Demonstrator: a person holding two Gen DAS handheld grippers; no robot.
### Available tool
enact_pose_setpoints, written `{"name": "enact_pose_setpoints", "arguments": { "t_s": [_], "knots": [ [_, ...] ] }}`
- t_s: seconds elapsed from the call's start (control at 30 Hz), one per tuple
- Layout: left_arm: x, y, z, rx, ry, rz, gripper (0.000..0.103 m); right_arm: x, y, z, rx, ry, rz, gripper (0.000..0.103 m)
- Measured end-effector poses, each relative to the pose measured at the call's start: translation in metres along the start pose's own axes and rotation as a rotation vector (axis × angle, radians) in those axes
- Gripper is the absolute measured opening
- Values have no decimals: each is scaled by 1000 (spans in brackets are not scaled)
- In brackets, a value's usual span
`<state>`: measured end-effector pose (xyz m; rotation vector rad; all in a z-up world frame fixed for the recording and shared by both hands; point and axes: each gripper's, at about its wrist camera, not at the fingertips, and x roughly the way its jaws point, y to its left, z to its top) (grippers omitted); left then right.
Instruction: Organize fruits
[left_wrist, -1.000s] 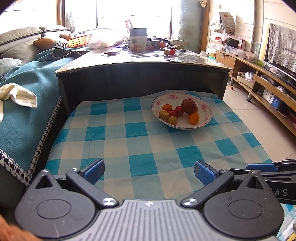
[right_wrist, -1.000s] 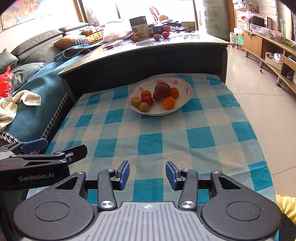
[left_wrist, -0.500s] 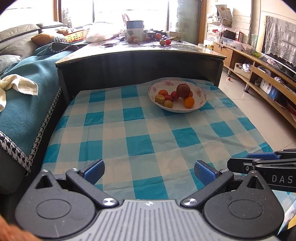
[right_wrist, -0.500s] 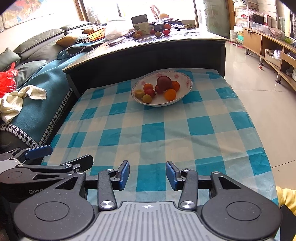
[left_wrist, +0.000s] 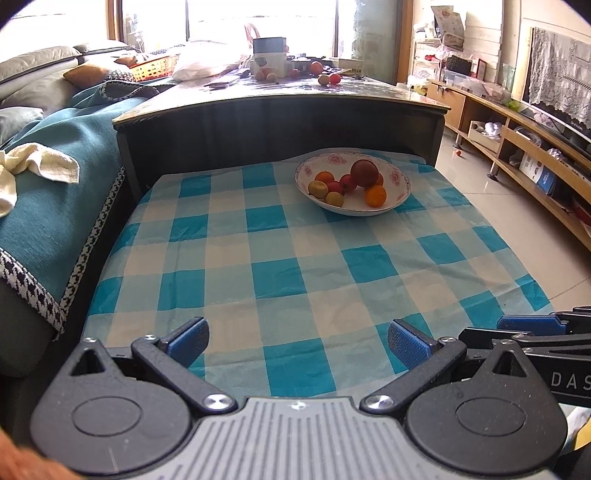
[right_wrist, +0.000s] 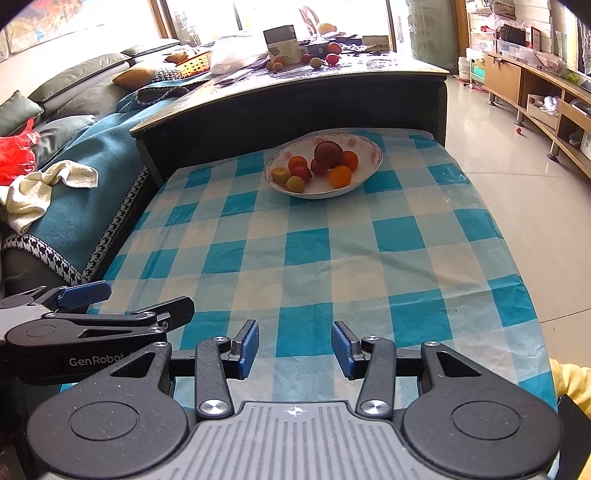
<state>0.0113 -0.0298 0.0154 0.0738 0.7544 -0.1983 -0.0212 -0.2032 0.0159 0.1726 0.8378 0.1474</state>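
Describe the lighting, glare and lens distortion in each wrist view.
Left wrist view: the windows are blown out white, the glossy dark tabletop carries glare, and the fisheye bows the blue-and-white checked cloth. Right wrist view: the same backlight hits the white floral bowl of fruit, the tiled floor shines, and the corners vignette black. Both views stay sharp.

Both tools (left_wrist: 298, 341) (right_wrist: 294, 349) have drawn back from the bowl (left_wrist: 400, 192).

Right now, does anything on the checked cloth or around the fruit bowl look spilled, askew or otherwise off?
Nothing on the cloth stands out: the bowl sits upright with its fruit inside, none spilled. One oddity: several loose fruits lie on the higher tabletop behind. Both the left gripper and the right gripper are open and empty.
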Motion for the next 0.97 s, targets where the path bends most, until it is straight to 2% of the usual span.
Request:
{"name": "enact_pose_setpoints", "arguments": {
  "t_s": [0.43, 0.63, 0.97],
  "knots": [
    [1, -3, -1, 16, -6, 13, 103, 1, 0, -3, -2, 7, 6, 39],
    [-2, -3, -1, 30, -35, 36, 103, 3, -2, -3, 10, 5, -1, 39],
    [3, 1, 0, 8, -27, 52, 103, 8, -5, -2, 21, 19, -6, 40]
  ]
}}
